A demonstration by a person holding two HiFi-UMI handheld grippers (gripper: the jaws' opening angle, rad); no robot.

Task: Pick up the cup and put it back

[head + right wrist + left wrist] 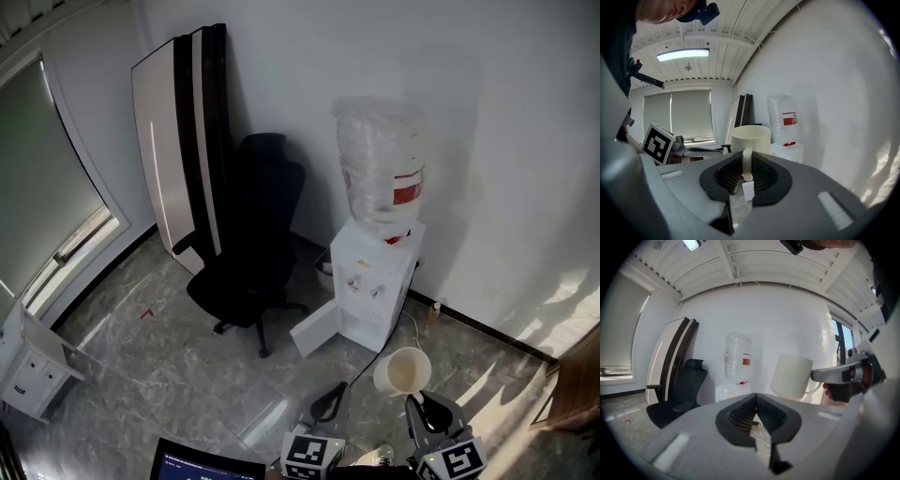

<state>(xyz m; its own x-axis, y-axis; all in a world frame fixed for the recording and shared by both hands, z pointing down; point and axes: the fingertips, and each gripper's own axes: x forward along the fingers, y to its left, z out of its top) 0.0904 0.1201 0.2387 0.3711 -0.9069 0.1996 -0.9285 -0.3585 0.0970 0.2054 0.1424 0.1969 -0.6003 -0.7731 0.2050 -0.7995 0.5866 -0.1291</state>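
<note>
A cream cup (403, 371) hangs in the air over the floor, its mouth facing up, in front of the water dispenser. My right gripper (418, 403) is shut on its handle (746, 164); in the right gripper view the cup (750, 138) stands just beyond the jaws. The left gripper view shows the same cup (791, 376) from the side, off to the right. My left gripper (328, 401) is to the left of the cup and apart from it. Its jaws meet at the tips (756, 397) with nothing between them.
A white water dispenser (370, 281) with a bottle (380, 169) stands against the wall, its lower door (317, 330) swung open. A black office chair (253, 253) and leaning white panels (178, 141) are to its left. A screen (202, 464) shows at the bottom edge.
</note>
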